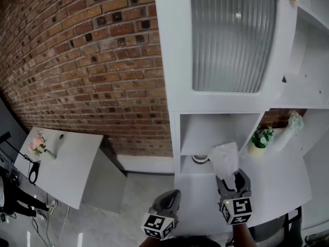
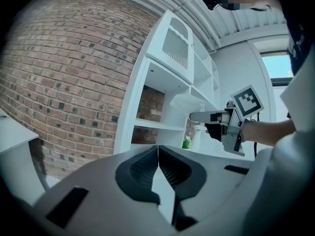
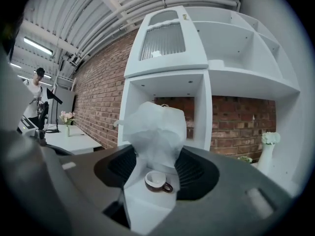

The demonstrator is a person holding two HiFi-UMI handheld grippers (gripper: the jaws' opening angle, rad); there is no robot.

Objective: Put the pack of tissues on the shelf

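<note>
My right gripper is shut on the pack of tissues, a soft white packet that sticks up past its jaws. It is held in front of the open low compartment of the white shelf unit. In the right gripper view the tissues fill the gap between the dark pads, and a small brown-and-white cup stands on the shelf floor below. The left gripper hangs lower left, shut and empty; its pads meet at the tips. From there I see the right gripper holding the tissues level.
A ribbed-glass cabinet door sits above the compartment. A potted green plant and a white vase stand on the counter to the right. A brick wall is at the left, with a grey table carrying pink flowers.
</note>
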